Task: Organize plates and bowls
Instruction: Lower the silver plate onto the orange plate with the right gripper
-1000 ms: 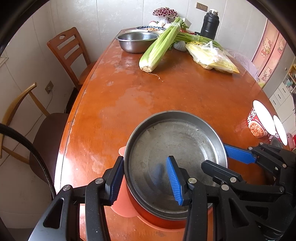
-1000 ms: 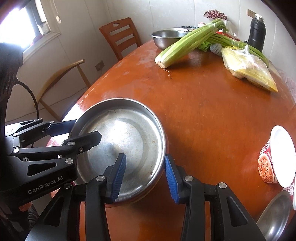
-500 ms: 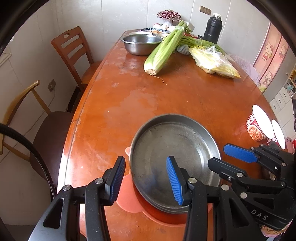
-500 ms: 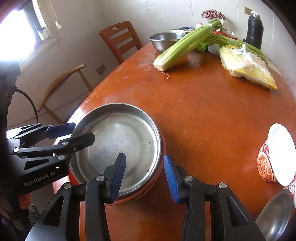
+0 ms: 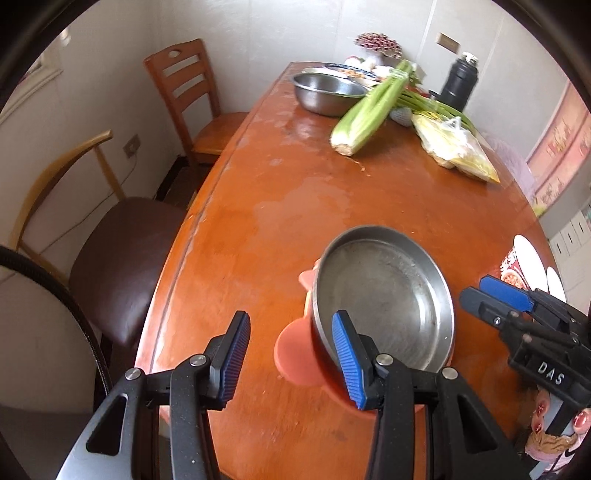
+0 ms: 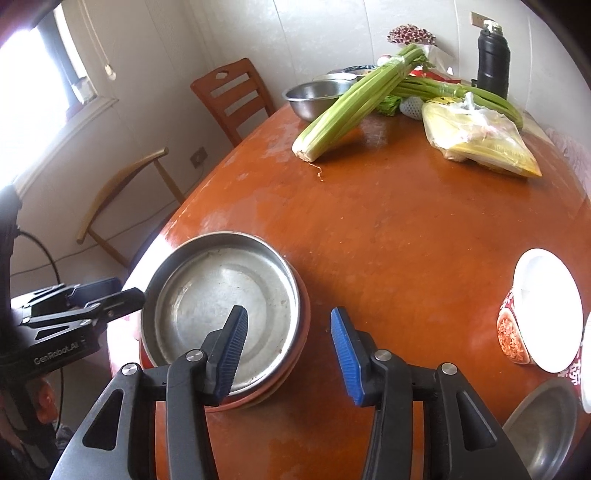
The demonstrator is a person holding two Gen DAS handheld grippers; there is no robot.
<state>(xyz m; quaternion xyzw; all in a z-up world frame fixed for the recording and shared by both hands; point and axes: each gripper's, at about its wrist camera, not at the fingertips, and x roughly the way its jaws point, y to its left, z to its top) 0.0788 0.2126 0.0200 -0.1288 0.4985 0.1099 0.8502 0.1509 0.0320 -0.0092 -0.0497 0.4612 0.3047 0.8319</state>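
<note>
The left gripper (image 5: 291, 360) has its jaws apart, holding nothing. Right of it, the round steel pan (image 6: 221, 306) sits face up on an orange plate (image 6: 258, 397) near the table (image 6: 406, 240) edge. The right gripper (image 6: 288, 350) is opening, empty.

White walls (image 6: 332, 33) — two chairs (image 5: 188, 99) — bright window (image 6: 33, 88).

left gripper (image 5: 288, 354): black frame; blue ribbed pads; silver screws | right gripper (image 6: 288, 343): same
</note>
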